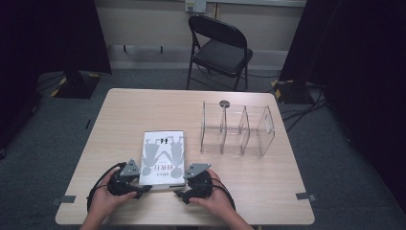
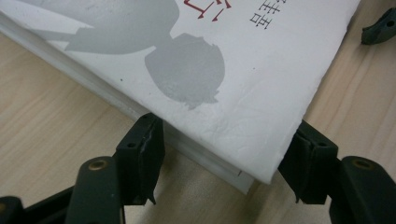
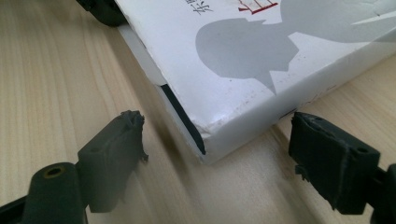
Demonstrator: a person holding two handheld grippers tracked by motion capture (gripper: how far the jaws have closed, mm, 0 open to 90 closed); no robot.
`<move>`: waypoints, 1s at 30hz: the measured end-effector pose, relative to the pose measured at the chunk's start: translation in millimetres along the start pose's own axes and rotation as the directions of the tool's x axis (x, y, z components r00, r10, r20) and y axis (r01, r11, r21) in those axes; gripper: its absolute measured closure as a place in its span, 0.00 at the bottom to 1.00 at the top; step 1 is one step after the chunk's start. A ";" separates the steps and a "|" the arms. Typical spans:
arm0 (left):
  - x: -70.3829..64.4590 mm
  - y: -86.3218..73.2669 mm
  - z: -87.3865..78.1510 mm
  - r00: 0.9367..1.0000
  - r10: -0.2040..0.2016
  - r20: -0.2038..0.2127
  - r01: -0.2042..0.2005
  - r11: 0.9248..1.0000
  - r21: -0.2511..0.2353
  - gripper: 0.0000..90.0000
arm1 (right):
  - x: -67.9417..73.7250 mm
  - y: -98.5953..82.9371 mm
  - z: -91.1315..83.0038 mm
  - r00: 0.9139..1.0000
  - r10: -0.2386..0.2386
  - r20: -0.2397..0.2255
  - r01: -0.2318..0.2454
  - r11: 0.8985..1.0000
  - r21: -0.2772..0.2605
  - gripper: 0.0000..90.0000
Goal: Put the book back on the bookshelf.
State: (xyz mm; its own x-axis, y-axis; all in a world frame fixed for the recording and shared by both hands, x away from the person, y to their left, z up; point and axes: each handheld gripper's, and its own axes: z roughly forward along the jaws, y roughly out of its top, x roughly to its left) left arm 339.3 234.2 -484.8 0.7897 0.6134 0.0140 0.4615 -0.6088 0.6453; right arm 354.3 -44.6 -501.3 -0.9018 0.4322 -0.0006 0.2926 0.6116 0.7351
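With both sets of jaws spread wide around the near corners of the white book [image 1: 163, 158] lying flat on the table [image 1: 119, 110], holding nothing, the left gripper [image 2: 224, 175] and right gripper [image 3: 215, 149] should probably close evenly before lifting, lest it tilt.

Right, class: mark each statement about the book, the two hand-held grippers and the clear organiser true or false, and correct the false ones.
1. The white book lies flat on the table. True.
2. The left hand-held gripper is shut. False: its jaws are spread around the book's corner.
3. The right hand-held gripper is open at another corner. True.
4. The clear organiser holds a book. False: its compartments are empty.
5. The folding chair stands beyond the table. True.
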 end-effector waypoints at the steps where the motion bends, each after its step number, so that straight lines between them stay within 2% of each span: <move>1: -1.9 1.2 1.2 1.000 -0.009 -0.016 0.009 1.000 -0.009 0.40 | -0.1 0.0 0.1 1.000 -0.002 0.000 0.002 1.000 -0.001 0.19; 2: -1.4 2.8 -0.5 1.000 0.009 -0.016 -0.009 1.000 0.016 0.41 | 0.0 0.0 0.1 1.000 0.002 0.001 -0.002 1.000 0.000 0.19; 3: -2.3 4.1 -1.2 1.000 0.006 -0.022 -0.006 1.000 0.018 0.41 | -0.1 0.0 0.1 1.000 0.001 0.000 -0.001 1.000 0.000 0.19; 4: -2.7 4.1 -0.6 1.000 0.004 -0.026 -0.004 1.000 0.009 0.41 | 0.1 0.1 0.1 1.000 0.001 0.001 -0.001 1.000 0.000 0.19; 5: -2.1 4.4 -1.4 1.000 -0.001 -0.010 0.001 1.000 0.012 0.41 | 0.0 0.1 0.3 1.000 -0.001 0.002 0.001 1.000 -0.002 0.19; 8: -2.2 4.8 -2.8 1.000 -0.006 -0.016 0.006 1.000 0.005 0.42 | 0.1 0.3 0.5 1.000 0.003 0.002 -0.003 1.000 -0.001 0.18; 12: -5.1 10.6 -11.4 0.999 -0.018 -0.030 0.017 0.999 -0.037 0.43 | 0.8 0.6 0.9 1.000 0.007 0.009 -0.007 1.000 -0.001 0.18; 15: -5.2 11.9 -12.3 0.999 -0.019 -0.029 0.018 0.999 -0.036 0.43 | 1.4 1.2 1.3 1.000 0.014 0.015 -0.014 1.000 0.003 0.17; 16: -4.5 12.6 -13.5 1.000 -0.008 -0.030 0.007 1.000 -0.027 0.43 | 1.9 1.4 1.6 1.000 0.016 0.019 -0.016 1.000 0.004 0.16; 17: -5.3 12.9 -14.0 0.999 -0.020 -0.035 0.019 0.999 -0.040 0.44 | 2.2 1.6 1.7 1.000 0.020 0.023 -0.020 1.000 0.004 0.16; 21: -4.7 15.0 -16.4 0.999 -0.023 -0.030 0.021 0.998 -0.052 0.45 | 1.7 2.3 2.5 0.999 0.027 0.030 -0.027 1.000 0.002 0.16; 22: -4.1 15.7 -16.9 0.999 -0.010 -0.032 0.009 0.999 -0.037 0.46 | 1.2 2.7 2.8 0.999 0.025 0.035 -0.025 1.000 0.000 0.17; 25: -4.3 16.2 -17.3 0.999 -0.010 -0.033 0.009 0.999 -0.038 0.46 | 1.1 3.2 2.6 0.999 0.006 0.053 -0.006 1.000 -0.008 0.17; 26: -4.3 16.7 -17.7 0.999 -0.011 -0.034 0.009 0.999 -0.042 0.46 | 2.2 5.1 0.6 0.997 -0.020 0.069 0.021 1.000 -0.015 0.17; 30: -4.4 18.4 -18.9 0.999 -0.010 -0.036 0.008 0.999 -0.035 0.46 | 3.5 9.8 -3.5 0.996 -0.031 0.086 0.034 0.999 -0.030 0.17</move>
State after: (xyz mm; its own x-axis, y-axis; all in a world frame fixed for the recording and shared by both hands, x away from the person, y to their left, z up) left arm 336.6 229.7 -458.5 0.7704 0.6366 0.0350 0.4535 -0.5857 0.6718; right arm 352.9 -39.4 -491.7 -0.8799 0.4681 -0.0814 0.2525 0.6057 0.7546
